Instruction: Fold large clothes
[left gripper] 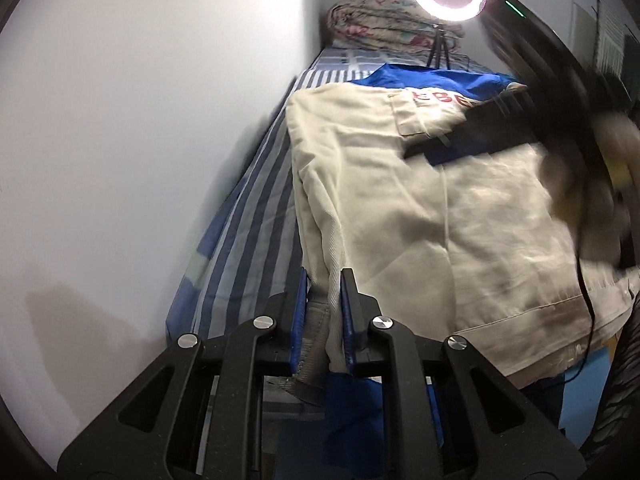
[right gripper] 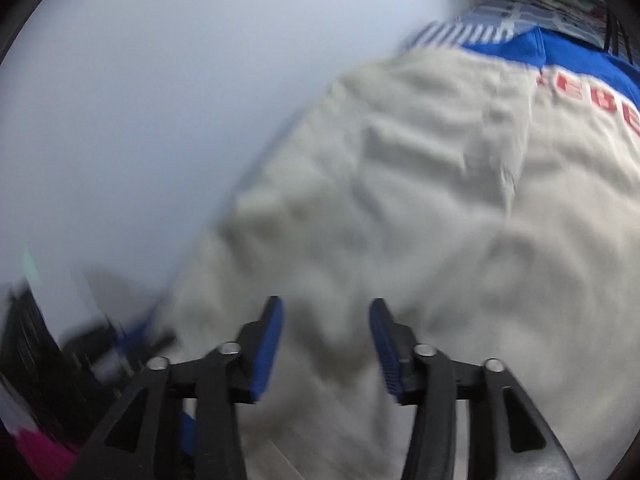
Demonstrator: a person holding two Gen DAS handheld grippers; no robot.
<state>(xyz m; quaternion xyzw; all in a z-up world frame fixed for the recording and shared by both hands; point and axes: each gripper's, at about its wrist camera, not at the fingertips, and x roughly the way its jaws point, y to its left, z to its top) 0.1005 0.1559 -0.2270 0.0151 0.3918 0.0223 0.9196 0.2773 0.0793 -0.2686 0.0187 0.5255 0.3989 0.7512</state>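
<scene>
Your left gripper (left gripper: 324,316) pinches the jacket (left gripper: 420,200) hem at lower centre, its length running up-frame, while your right gripper (right gripper: 326,344) hangs wide, empty.

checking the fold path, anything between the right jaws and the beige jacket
Nothing visible. The right gripper hangs open directly over the beige jacket, only bare cloth below it. The left gripper is shut on the jacket's edge, off to the side.

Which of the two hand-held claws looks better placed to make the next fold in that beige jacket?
Probably the left gripper: its blue pads are pinched on the beige jacket at its near edge. The right gripper hangs open above the cloth, holding nothing.
</scene>
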